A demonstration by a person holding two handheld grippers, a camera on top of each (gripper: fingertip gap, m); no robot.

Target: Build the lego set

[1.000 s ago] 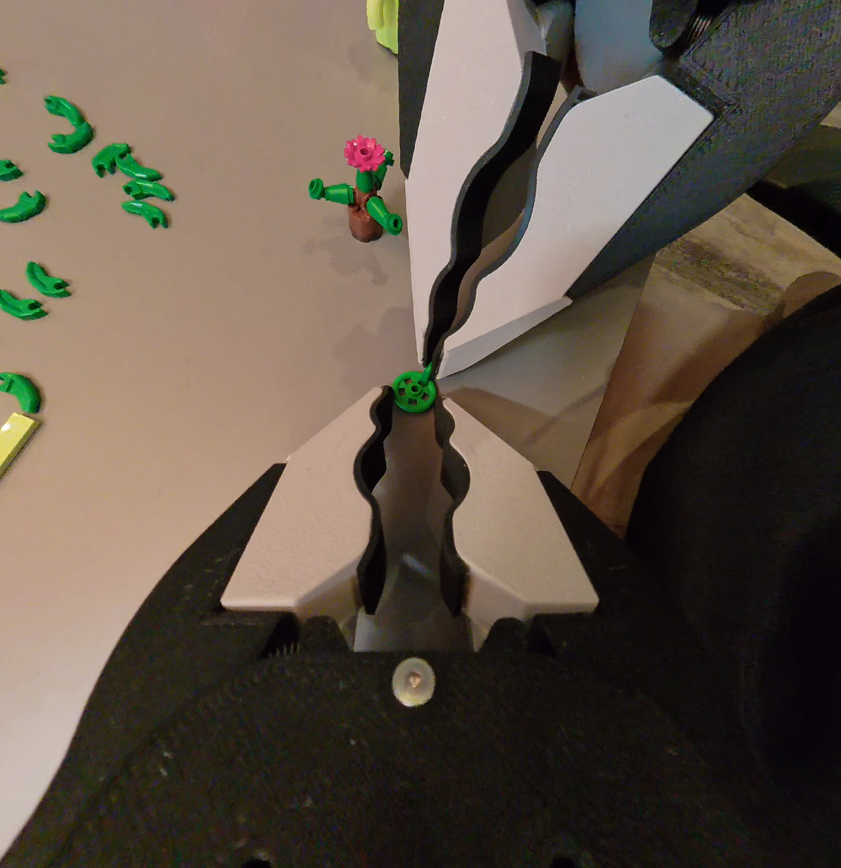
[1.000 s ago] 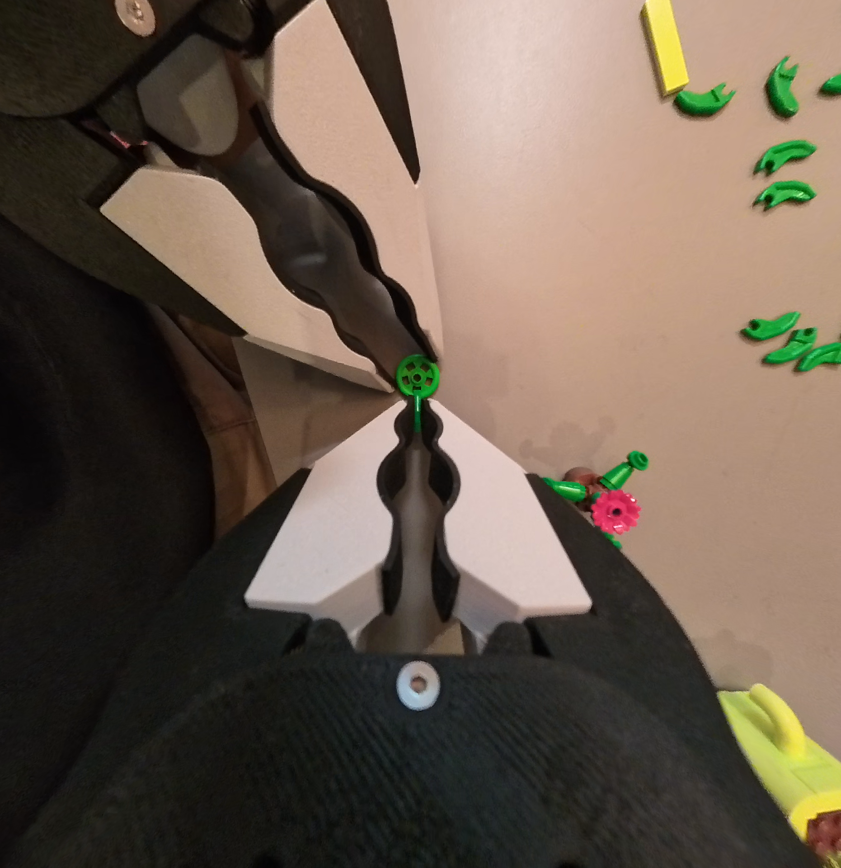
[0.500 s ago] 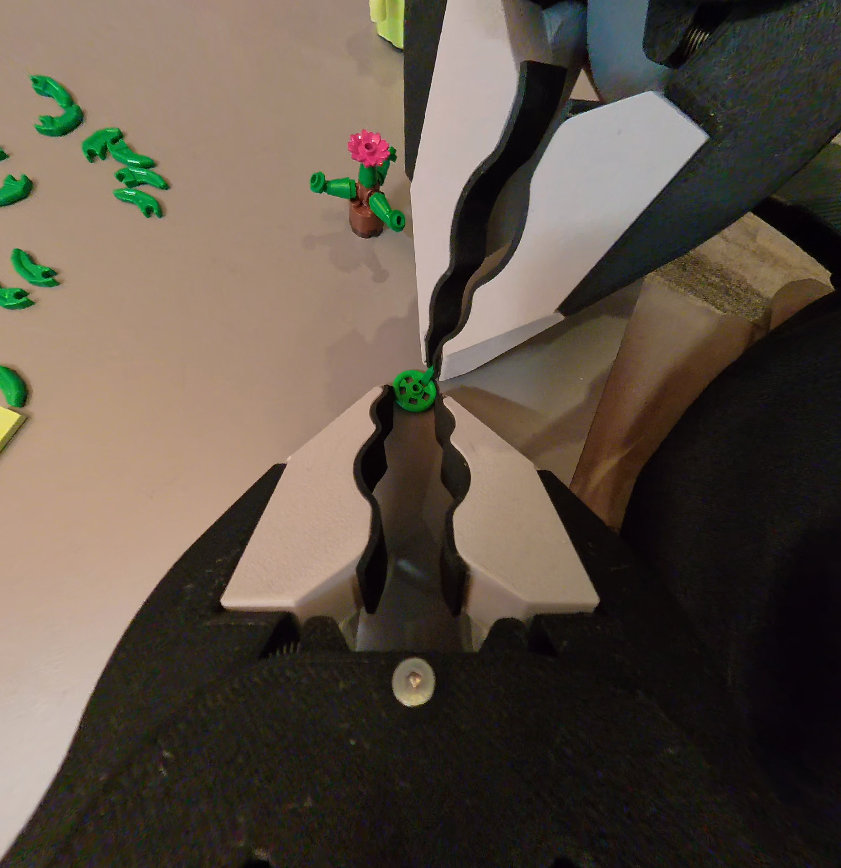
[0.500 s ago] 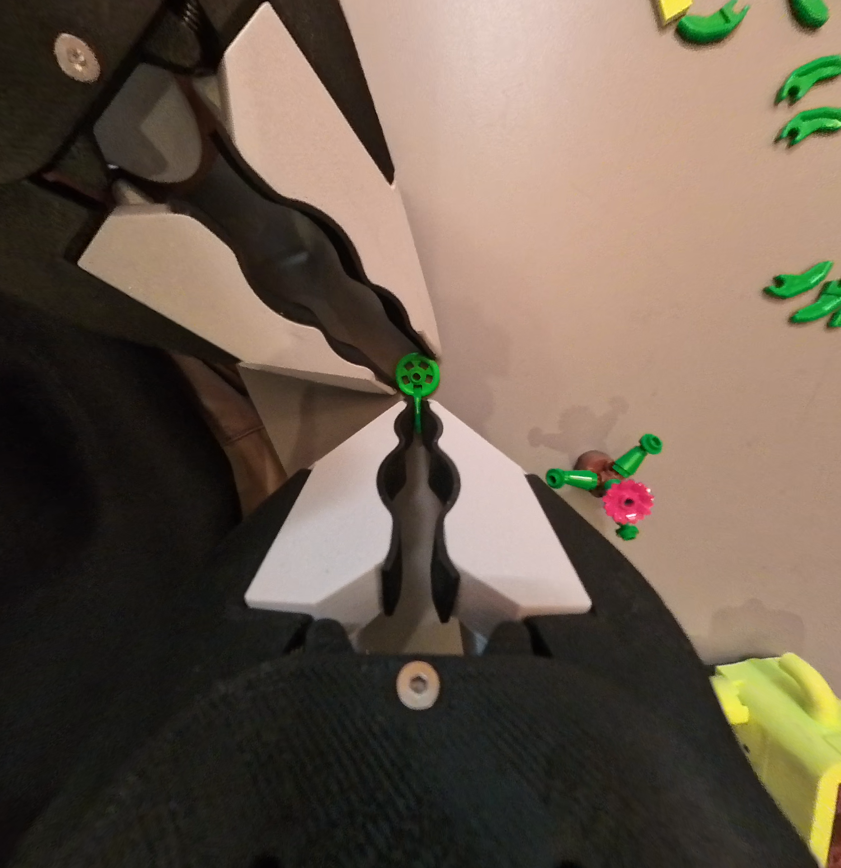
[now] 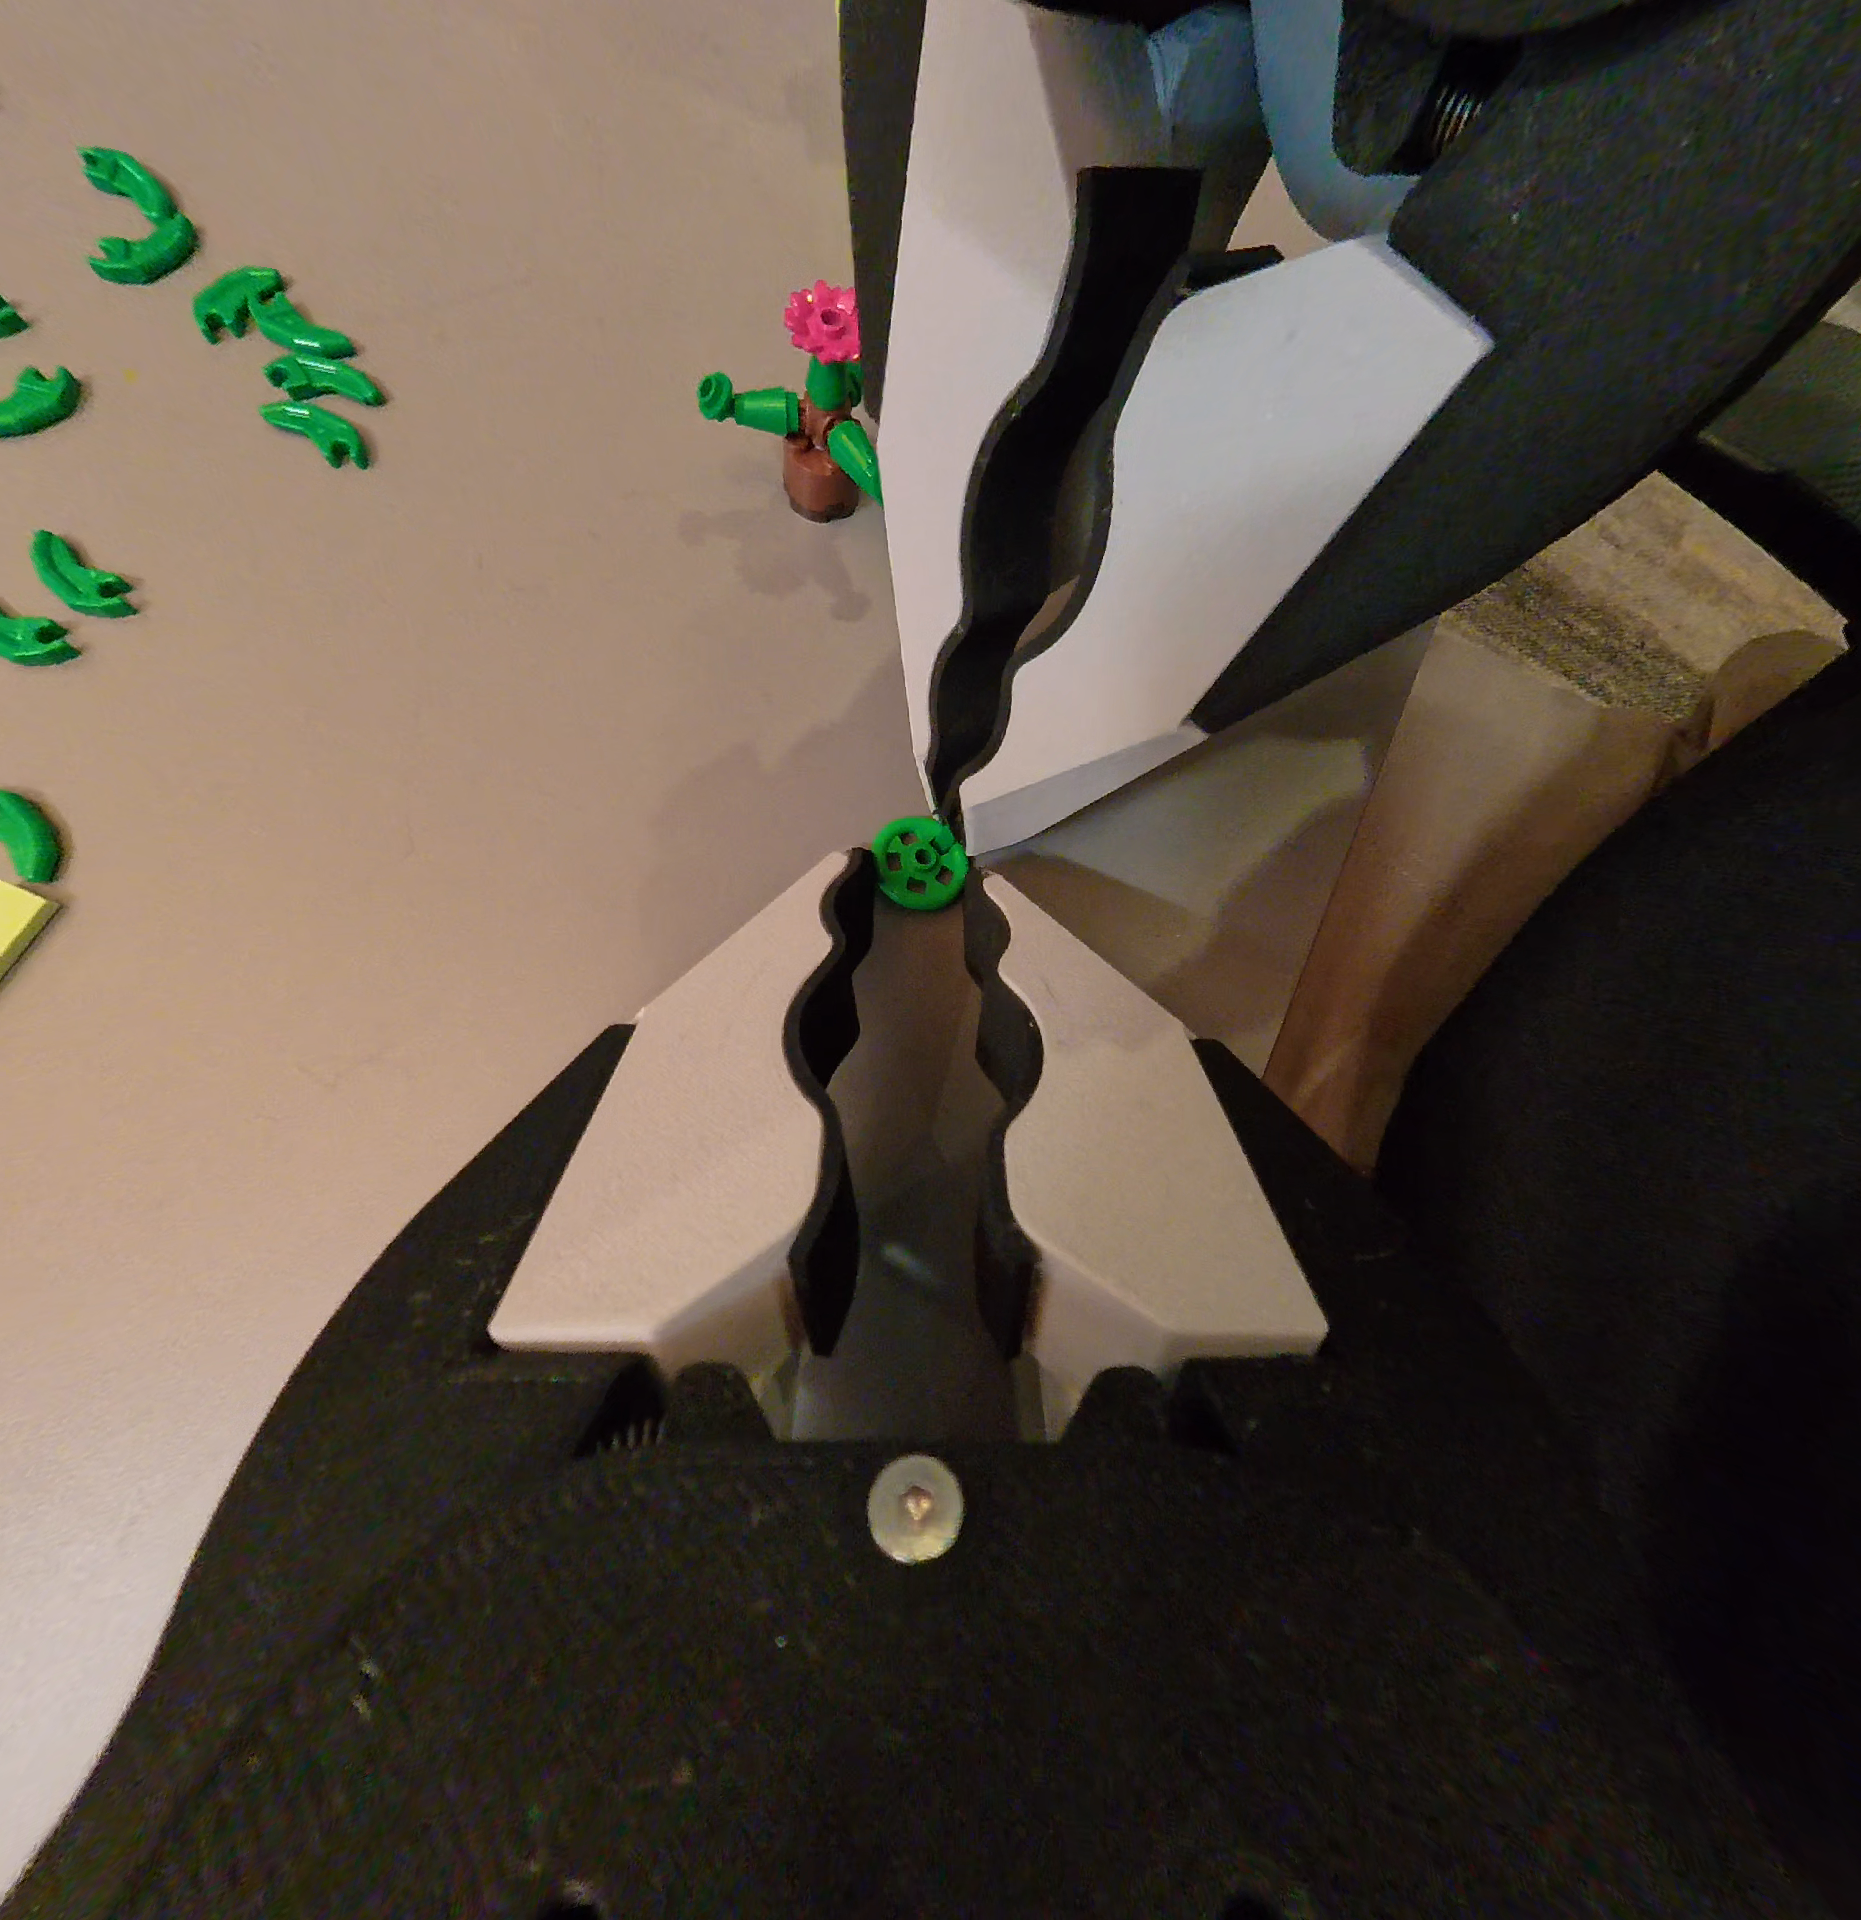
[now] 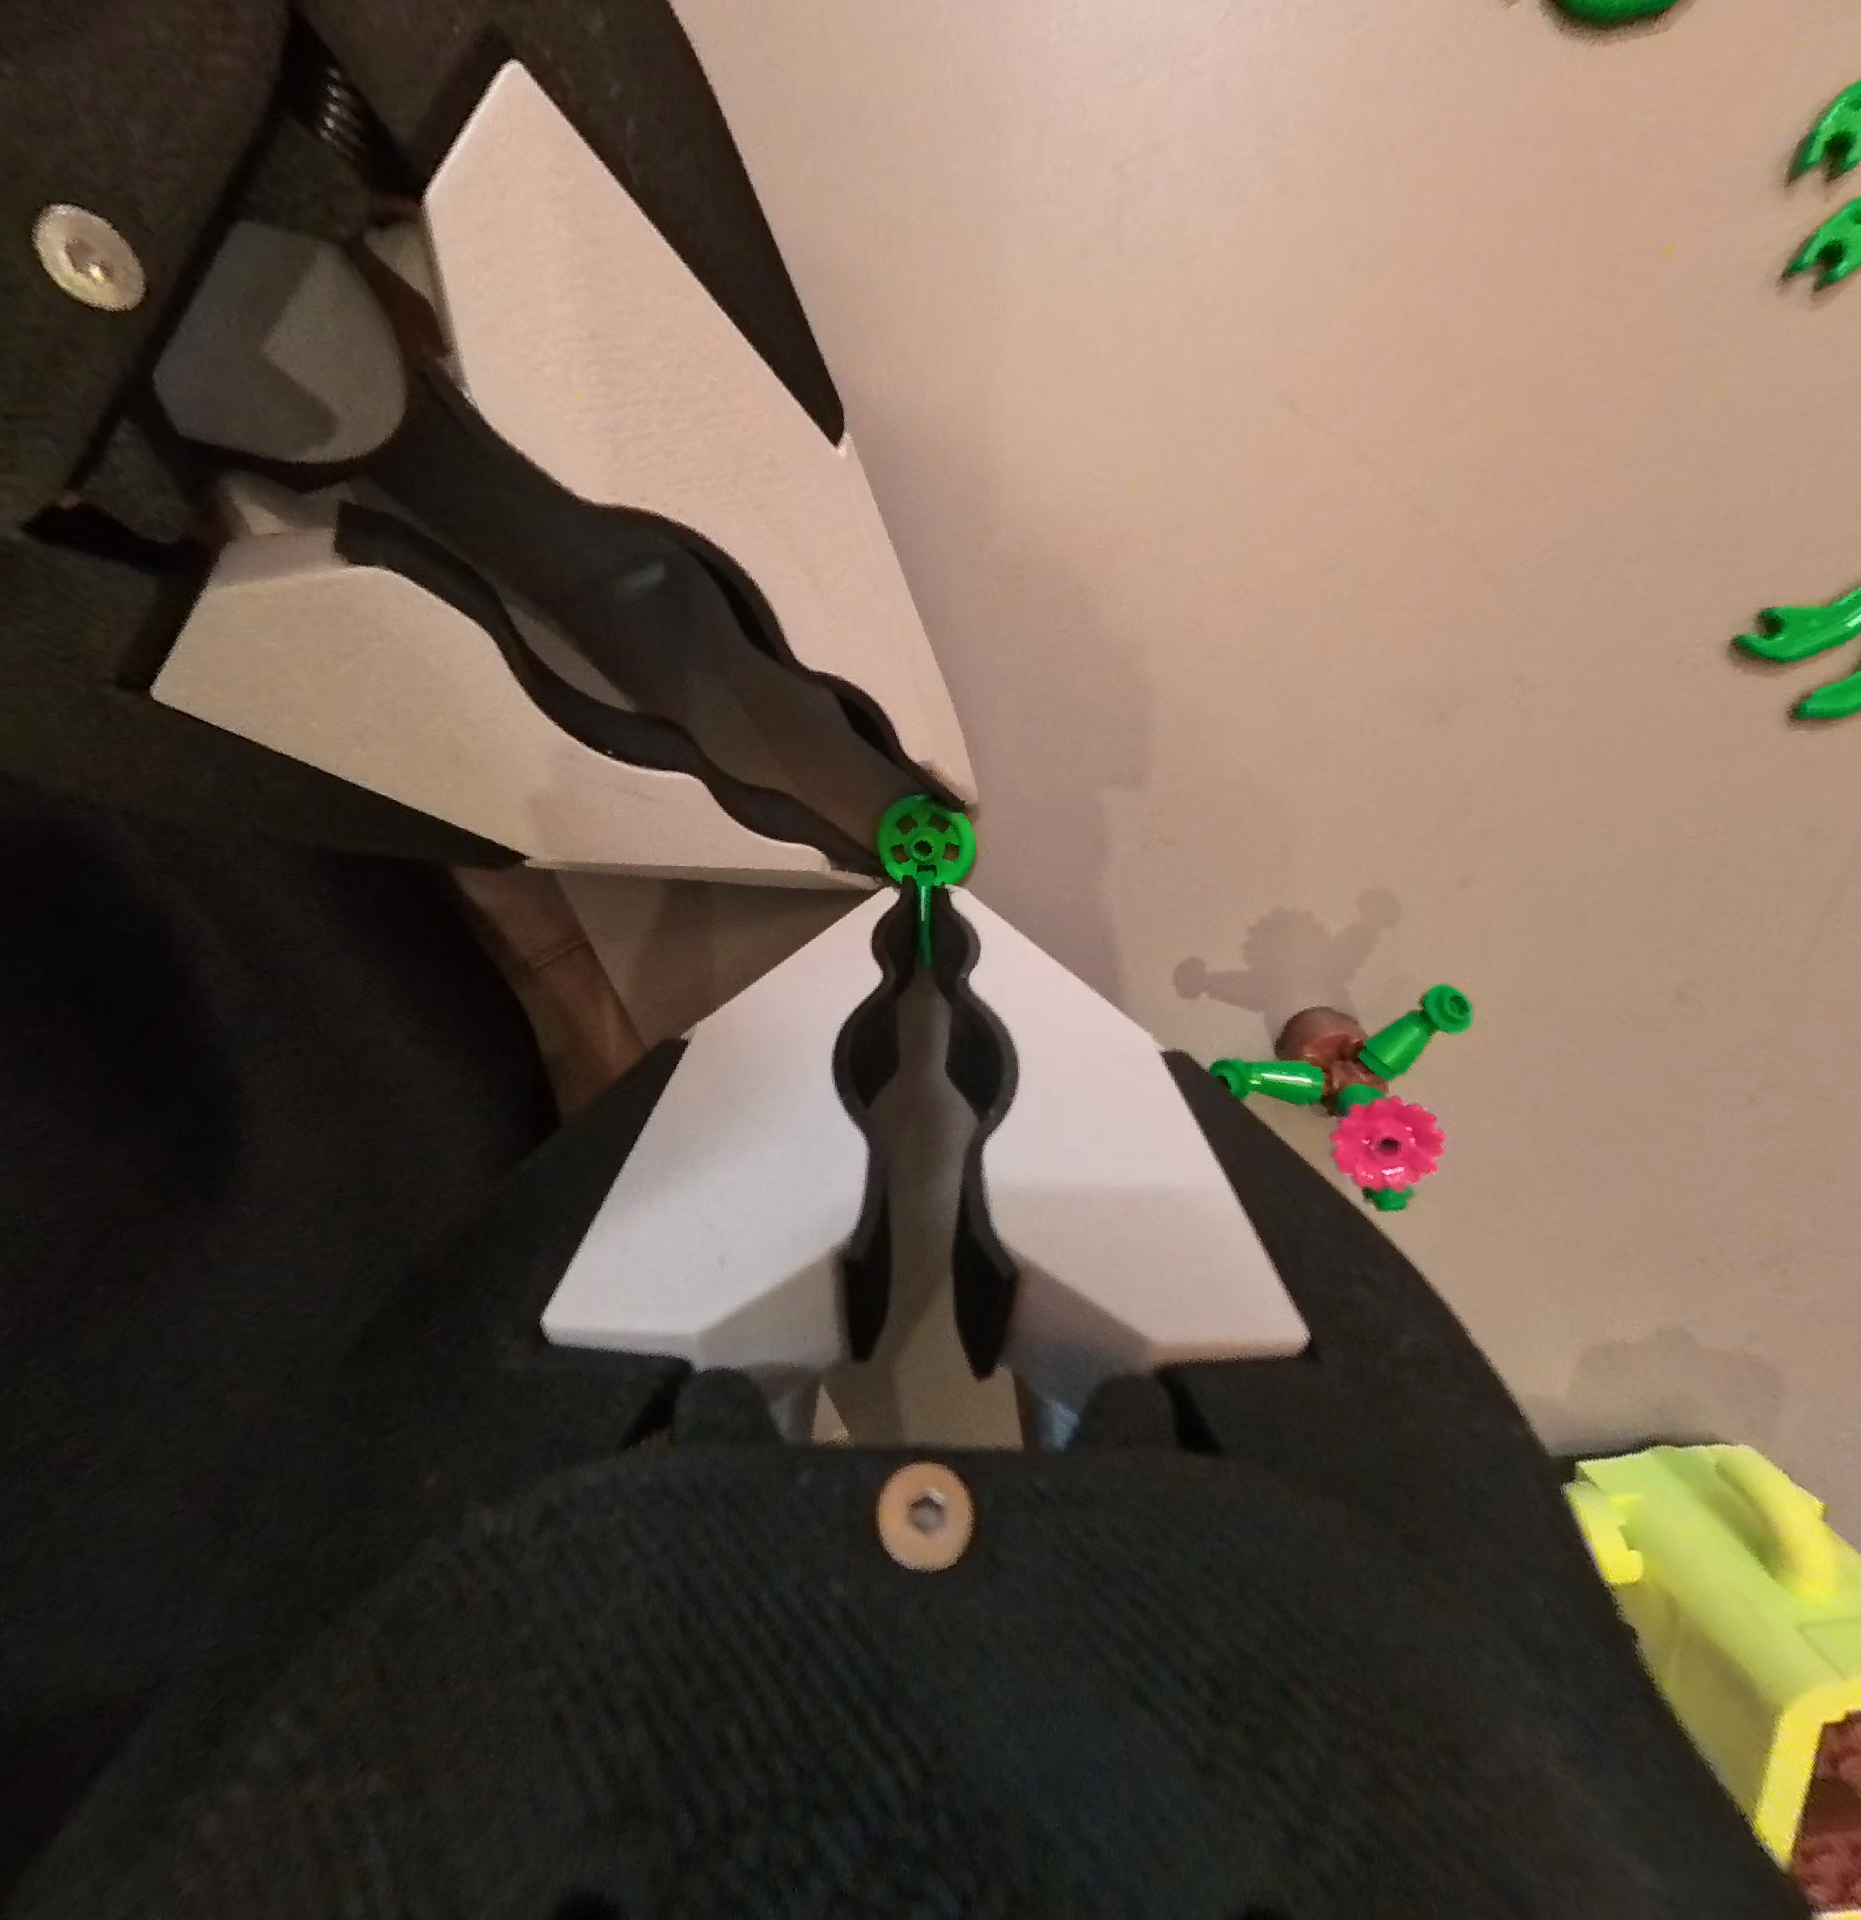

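1. Left wrist view: left gripper (image 5: pixel 918 873) clamped on a green round piece (image 5: pixel 918 869) at its tips. Right gripper (image 5: pixel 952 805) comes in from 1 o'clock, tips together, touching that piece. Flower stem build (image 5: pixel 817 416) stands on the table (image 5: pixel 490 727) at 12 o'clock, loose green leaves (image 5: pixel 282 353) at 10.
2. Right wrist view: right gripper (image 6: pixel 924 914) pinches a thin green stem (image 6: pixel 924 920) attached to the round piece. Flower build at 3 o'clock, yellow-green block (image 6: pixel 1736 1600) at 4.

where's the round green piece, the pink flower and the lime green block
round green piece (image 5: pixel 915 865), left wrist view, on its spoked face
pink flower (image 6: pixel 1385 1143), right wrist view, centre of the petals
lime green block (image 6: pixel 1726 1590), right wrist view, on its top face
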